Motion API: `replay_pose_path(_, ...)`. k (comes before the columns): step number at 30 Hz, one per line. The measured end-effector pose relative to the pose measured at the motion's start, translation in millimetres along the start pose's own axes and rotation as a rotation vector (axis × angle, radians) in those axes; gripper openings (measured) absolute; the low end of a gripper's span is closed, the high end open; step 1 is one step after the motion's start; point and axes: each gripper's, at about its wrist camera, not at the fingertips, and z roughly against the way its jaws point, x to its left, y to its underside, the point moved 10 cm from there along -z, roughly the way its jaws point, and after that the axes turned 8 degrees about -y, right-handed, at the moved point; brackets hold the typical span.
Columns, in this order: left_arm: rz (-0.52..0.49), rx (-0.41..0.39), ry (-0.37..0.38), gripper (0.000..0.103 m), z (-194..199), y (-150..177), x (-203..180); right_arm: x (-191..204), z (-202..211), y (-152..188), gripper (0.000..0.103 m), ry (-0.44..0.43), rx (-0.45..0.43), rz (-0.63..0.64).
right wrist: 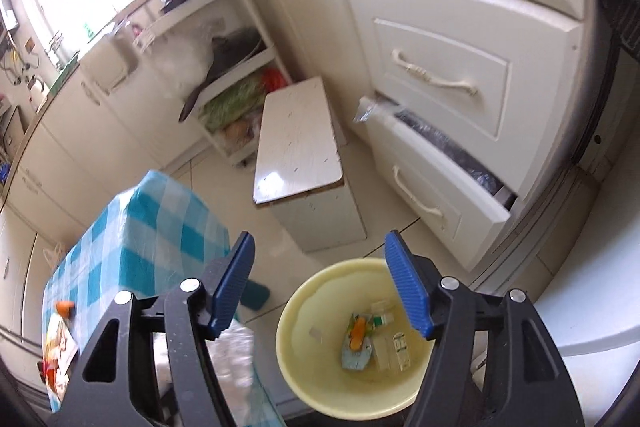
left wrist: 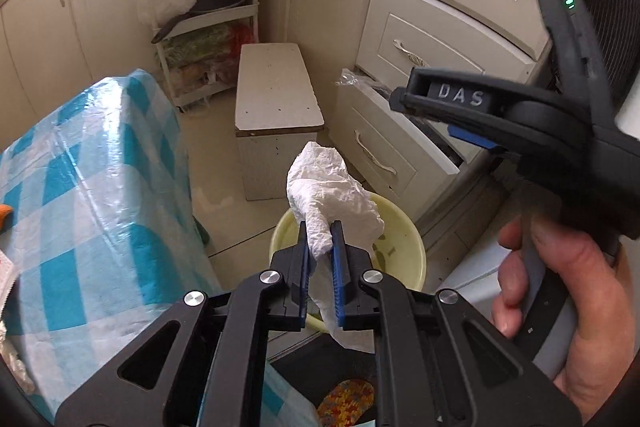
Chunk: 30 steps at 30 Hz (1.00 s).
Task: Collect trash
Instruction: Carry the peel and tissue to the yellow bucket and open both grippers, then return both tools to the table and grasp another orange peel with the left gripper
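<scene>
L gripper [left wrist: 320, 237]: blue pads clamped tight on a crumpled white paper towel [left wrist: 332, 195], which sticks up past the fingertips w/ a tail hanging down between the fingers. Towel sits above the pale yellow bin [left wrist: 404, 247] on the floor, not in it.

R gripper [right wrist: 320, 283]: fingers wide apart, nothing between them. It hangs over the same yellow bin [right wrist: 304, 311]; inside the bin are small cartons & wrappers [right wrist: 360, 339], one w/ orange print. In the left wrist view the R gripper [left wrist: 400, 99] shows at upper right, held by a hand [left wrist: 568, 299].

Around: table w/ blue-white check cloth [left wrist: 92, 167] just left of the bin, white box stool [left wrist: 276, 95] behind it, cream drawers [left wrist: 400, 147] to the right w/ the lowest one pulled part open, shelf rack [left wrist: 204, 19] w/ pans & veg at the back.
</scene>
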Motion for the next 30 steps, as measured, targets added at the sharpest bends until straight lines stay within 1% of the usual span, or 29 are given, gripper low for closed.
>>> replay_pose_path(3,-0.002,0.040,0.005,0.019,-20,-1,-12,-6,8,-9,0.066,0.012,-0.044,-0.013)
replay_pose_path(4,-0.003,0.049,0.006,0.029,-24,-1,-15,-7,10,-11,0.066,0.016,-0.056,-0.017)
replay_pose_path(5,-0.003,0.053,0.003,0.043,-27,-2,-17,-7,10,-12,0.066,0.018,-0.064,-0.018)
replay_pose_path(7,0.001,0.041,-0.011,0.056,-27,-3,-16,-8,11,-14,0.067,0.022,-0.071,-0.017)
replay_pose_path(11,0.016,0.012,-0.025,0.063,-19,-6,-8,-6,14,-15,0.068,0.021,-0.075,0.000)
replay_pose_path(15,0.040,-0.011,-0.043,0.067,-8,-7,9,0,15,-15,0.071,0.023,-0.078,0.024)
replay_pose_path(17,0.050,-0.024,-0.055,0.071,0,-6,18,2,15,-15,0.071,0.022,-0.082,0.031)
replay_pose_path(22,0.044,-0.077,-0.099,0.078,27,1,35,13,19,-16,0.072,0.010,-0.106,0.077)
replay_pose_path(26,0.035,-0.132,-0.130,0.085,55,2,45,29,23,-17,0.075,0.005,-0.129,0.138)
replay_pose_path(30,0.022,-0.182,-0.166,0.090,82,7,58,44,27,-17,0.077,0.003,-0.149,0.192)
